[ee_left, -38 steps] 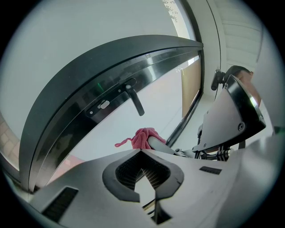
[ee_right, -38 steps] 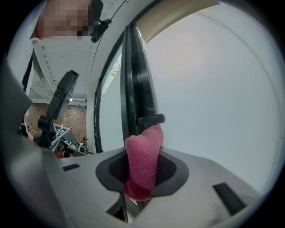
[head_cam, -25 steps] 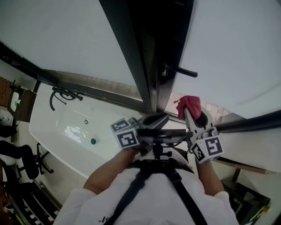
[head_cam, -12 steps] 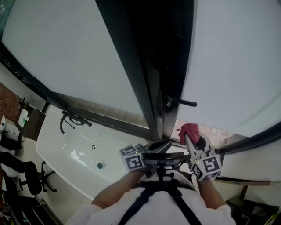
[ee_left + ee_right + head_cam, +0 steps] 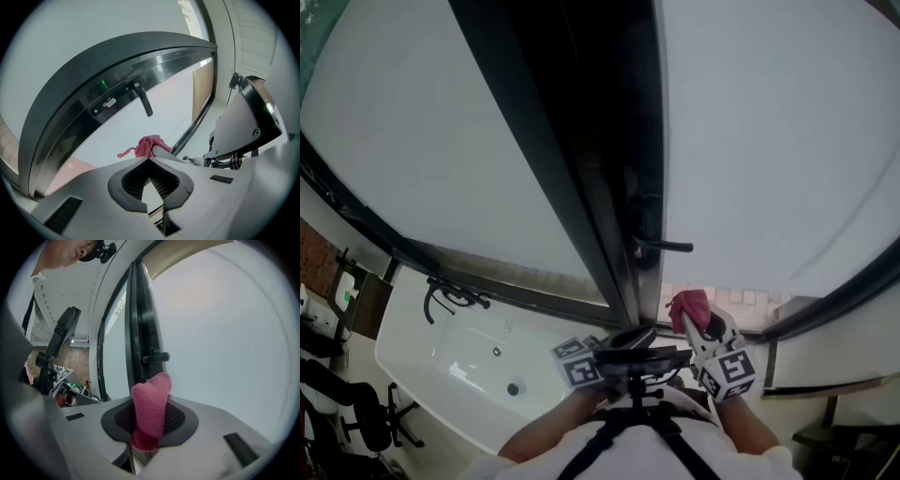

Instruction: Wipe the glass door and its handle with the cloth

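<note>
Wiping apparently not yet started: right gripper jaws clamped on the pink cloth, which sits near the glass door, just below its handle; left gripper jaws together, empty.

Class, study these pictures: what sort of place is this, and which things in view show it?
Probably a bathroom: a white bathtub with a black tap at its rim lies near a dark-framed frosted glass door with a black lever handle.

Top of glass door off-frame
</note>
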A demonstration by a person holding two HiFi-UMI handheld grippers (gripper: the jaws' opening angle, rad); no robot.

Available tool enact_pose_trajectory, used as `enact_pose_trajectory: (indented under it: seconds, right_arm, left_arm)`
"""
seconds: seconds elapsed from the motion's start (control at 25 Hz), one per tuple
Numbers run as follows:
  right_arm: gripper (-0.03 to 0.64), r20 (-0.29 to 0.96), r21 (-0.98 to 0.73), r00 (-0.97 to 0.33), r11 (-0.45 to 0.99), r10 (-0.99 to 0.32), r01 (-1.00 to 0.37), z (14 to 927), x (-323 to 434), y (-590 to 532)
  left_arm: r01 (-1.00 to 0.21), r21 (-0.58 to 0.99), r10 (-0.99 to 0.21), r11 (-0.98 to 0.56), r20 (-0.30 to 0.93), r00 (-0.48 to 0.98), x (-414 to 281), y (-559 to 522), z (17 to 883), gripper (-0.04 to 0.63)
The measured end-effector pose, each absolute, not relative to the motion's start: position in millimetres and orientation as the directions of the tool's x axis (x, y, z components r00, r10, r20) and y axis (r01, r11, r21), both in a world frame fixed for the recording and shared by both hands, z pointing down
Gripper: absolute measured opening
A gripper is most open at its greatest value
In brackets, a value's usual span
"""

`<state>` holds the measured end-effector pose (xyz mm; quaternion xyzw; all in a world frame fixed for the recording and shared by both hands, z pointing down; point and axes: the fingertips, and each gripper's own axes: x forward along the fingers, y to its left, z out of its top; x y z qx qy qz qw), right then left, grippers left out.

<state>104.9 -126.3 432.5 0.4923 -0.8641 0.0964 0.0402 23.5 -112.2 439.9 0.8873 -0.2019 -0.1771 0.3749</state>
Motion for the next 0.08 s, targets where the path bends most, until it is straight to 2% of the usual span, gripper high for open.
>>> enact_pose_trajectory:
  seconds: [0.08]
  right_arm:
    - [0.092, 0.173, -0.135, -0.507, 0.489, -0.845, -0.862, 436.1, 107.9, -119.5]
  left_arm:
    - [-0.208, 0.751, -0.483, -0.627, -0.165, 0.860, 25.4, -106.5, 445.2, -0.008]
